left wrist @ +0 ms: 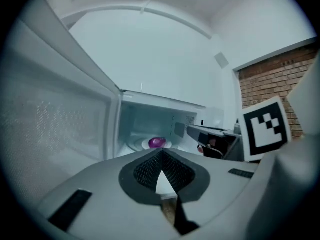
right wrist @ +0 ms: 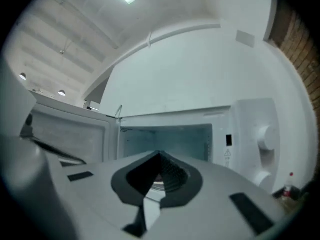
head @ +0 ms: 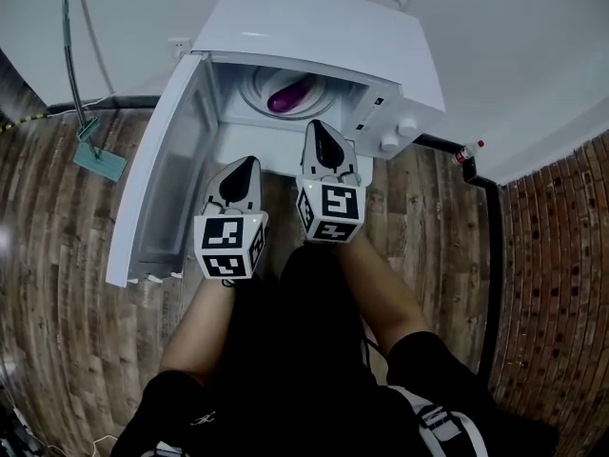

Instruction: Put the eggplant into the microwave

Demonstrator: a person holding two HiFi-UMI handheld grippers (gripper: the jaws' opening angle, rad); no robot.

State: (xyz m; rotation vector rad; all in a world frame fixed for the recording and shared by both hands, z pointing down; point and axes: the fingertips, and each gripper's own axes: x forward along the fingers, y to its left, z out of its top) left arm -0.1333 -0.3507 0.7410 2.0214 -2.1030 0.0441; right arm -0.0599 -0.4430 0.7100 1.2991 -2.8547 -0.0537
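The purple eggplant (head: 288,96) lies on the round glass plate (head: 255,89) inside the white microwave (head: 314,36), whose door (head: 162,174) hangs open to the left. In the left gripper view the eggplant (left wrist: 157,142) shows deep in the cavity, beyond the jaw tips. My left gripper (head: 244,166) is shut and empty, in front of the opening by the door. My right gripper (head: 320,128) is shut and empty, its tip at the mouth of the cavity, short of the eggplant. From the right gripper (right wrist: 159,155) the jaws hide the eggplant.
The microwave sits on a wood-pattern floor against a white wall. Its control knobs (head: 407,128) are on the right of the opening. A small bottle (head: 466,152) stands to the right, a teal mop head (head: 99,161) to the left. The person's legs fill the foreground.
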